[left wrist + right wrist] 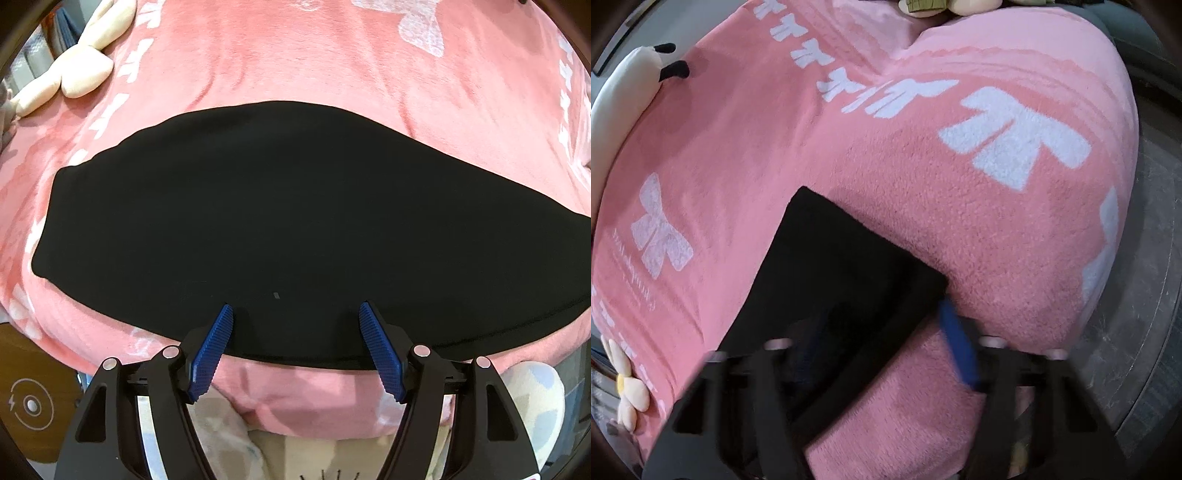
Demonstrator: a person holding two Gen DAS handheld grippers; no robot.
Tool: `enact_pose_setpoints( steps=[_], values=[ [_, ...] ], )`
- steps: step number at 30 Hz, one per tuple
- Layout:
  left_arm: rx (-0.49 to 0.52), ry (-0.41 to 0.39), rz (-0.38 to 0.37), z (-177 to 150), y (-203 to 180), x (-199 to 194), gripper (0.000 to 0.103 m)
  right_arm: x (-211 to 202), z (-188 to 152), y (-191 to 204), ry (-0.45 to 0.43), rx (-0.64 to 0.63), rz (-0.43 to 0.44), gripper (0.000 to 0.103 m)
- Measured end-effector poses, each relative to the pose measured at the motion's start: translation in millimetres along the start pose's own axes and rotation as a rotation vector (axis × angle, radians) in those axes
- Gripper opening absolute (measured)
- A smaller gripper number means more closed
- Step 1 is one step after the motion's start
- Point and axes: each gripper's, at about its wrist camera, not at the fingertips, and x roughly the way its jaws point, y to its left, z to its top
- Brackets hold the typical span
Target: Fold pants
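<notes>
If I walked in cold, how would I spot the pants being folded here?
Look for the big pink blanket with white bow prints that covers the whole surface. Spread flat across its middle is a wide black cloth: those are the pants. Among the cream and white plush toys at the blanket's edges, they are the only dark, plain, flat thing there.

Left gripper [295, 310]: tilted steeply down, blue pads [210, 354] spread wide apart.
Right gripper [882, 332]: angled down, motion-blurred, jaw gap unclear.
</notes>
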Motion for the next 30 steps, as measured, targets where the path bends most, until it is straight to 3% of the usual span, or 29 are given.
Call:
enact_pose_setpoints(
  steps=[1, 5, 9, 12, 15, 18, 21, 27, 29, 30],
  values=[
    [-0.007, 0.002, -0.006, -0.4, 3.9, 0.0, 0.069, -0.5, 2.1, 0.1, 0.006, 0.000, 0.006, 0.013],
    [-0.028, -0.004, -0.024, -1.2, 17.4, -2.2, 0.069, -24.1, 6.7, 16.6, -0.030, 0.005, 0.084, 0.008],
    [-0.062, -0.009, -0.045, -0.1, 35.1, -3.4, 0.069, -47.6, 7.8, 53.2, -0.067, -0.044, 0.146, 0.008],
    [-0.078, -0.006, -0.057, -1.8, 45.3, -2.8, 0.069, -48.7, 7.3, 84.5, -0.063, -0.124, 0.129, 0.009],
    [-0.087, -0.002, -0.065, -2.4, 59.5, -0.8, 0.069, -31.7, 4.2, 82.4, -0.033, -0.139, 0.005, 0.019],
    [-0.102, -0.012, -0.067, -6.9, 71.5, -4.9, 0.071, -21.0, 0.6, 56.0, -0.034, -0.095, -0.107, 0.051],
    [-0.128, -0.007, -0.056, -9.1, 83.5, -2.7, 0.071, -8.6, -5.4, 30.7, 0.014, -0.037, -0.098, 0.053],
    [-0.150, 0.010, -0.051, -12.7, 86.4, 2.2, 0.071, 5.6, -2.2, 18.5, -0.003, 0.044, -0.040, 0.059],
    [-0.152, 0.011, -0.049, -13.0, 84.1, 2.4, 0.072, 10.4, 1.4, 16.6, -0.008, 0.085, -0.036, 0.046],
    [-0.152, 0.012, -0.049, -12.7, 84.6, 3.1, 0.072, 10.9, 5.6, 17.7, -0.019, 0.096, -0.050, 0.021]
  ],
)
